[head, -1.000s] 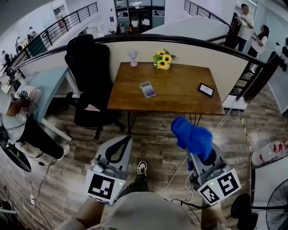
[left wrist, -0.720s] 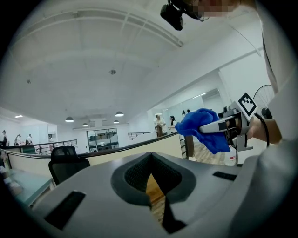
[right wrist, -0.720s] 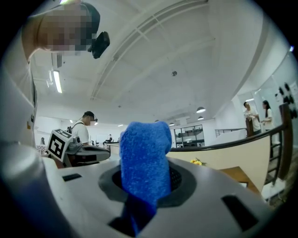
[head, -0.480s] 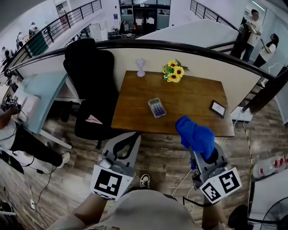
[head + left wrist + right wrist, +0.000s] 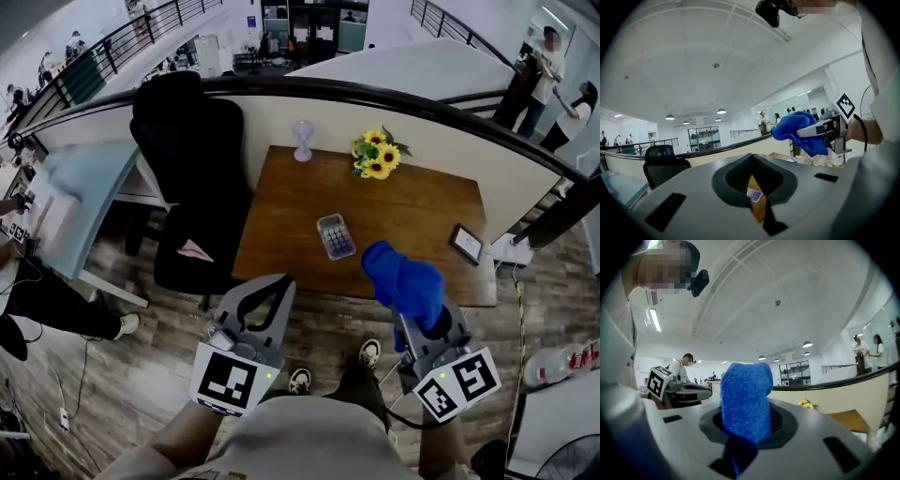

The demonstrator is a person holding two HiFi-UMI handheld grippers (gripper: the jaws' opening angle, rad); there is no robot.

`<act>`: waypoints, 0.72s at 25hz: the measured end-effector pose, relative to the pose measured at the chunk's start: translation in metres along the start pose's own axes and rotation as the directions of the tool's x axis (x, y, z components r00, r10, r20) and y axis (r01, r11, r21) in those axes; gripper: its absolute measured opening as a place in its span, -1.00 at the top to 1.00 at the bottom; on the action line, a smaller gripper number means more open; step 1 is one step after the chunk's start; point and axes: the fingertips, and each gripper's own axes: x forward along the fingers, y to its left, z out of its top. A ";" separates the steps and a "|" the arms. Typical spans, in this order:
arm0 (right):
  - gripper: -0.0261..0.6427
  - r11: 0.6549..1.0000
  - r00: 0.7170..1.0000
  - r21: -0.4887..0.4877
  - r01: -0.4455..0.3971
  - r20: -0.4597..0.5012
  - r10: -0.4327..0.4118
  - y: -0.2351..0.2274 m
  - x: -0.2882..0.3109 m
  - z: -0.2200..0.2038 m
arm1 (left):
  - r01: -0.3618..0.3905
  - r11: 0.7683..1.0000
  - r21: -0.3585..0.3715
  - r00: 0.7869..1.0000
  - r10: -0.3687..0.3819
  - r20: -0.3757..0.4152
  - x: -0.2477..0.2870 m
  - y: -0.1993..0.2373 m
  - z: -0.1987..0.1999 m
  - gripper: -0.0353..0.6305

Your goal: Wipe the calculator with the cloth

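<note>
Near the front edge of the wooden table (image 5: 422,211) the calculator (image 5: 336,235) lies flat, while short of that edge the right gripper (image 5: 410,314) pinches the blue cloth (image 5: 401,277) and the left gripper (image 5: 280,285) has its jaws pressed together, holding nothing.

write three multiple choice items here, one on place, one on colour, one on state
1. Where does the calculator lie? A on the wooden table B on the black chair C on the floor
2. What colour is the cloth? A red B blue C white
3. The right gripper is: A open and empty B shut on the calculator C shut on the cloth
Answers: 1 A, it rests on the tabletop; 2 B, blue in every view; 3 C, cloth sticks out between its jaws
</note>
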 end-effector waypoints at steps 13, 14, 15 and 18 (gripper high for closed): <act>0.62 0.990 0.988 0.004 -0.144 -0.049 0.144 -0.121 0.084 0.008 | -0.155 0.988 -0.009 0.986 0.155 -0.067 0.113 0.018 0.003 0.89; 0.62 0.987 0.986 0.000 -0.161 -0.053 0.160 -0.131 0.092 0.010 | -0.170 0.985 -0.007 0.983 0.169 -0.073 0.123 0.020 0.004 0.89; 0.62 0.984 0.982 -0.003 -0.178 -0.057 0.178 -0.141 0.101 0.011 | -0.187 0.982 -0.006 0.979 0.186 -0.078 0.134 0.022 0.005 0.89; 0.62 0.971 0.969 0.003 -0.238 -0.067 0.238 -0.167 0.123 0.015 | -0.244 0.970 -0.010 0.965 0.242 -0.098 0.160 0.028 0.007 0.89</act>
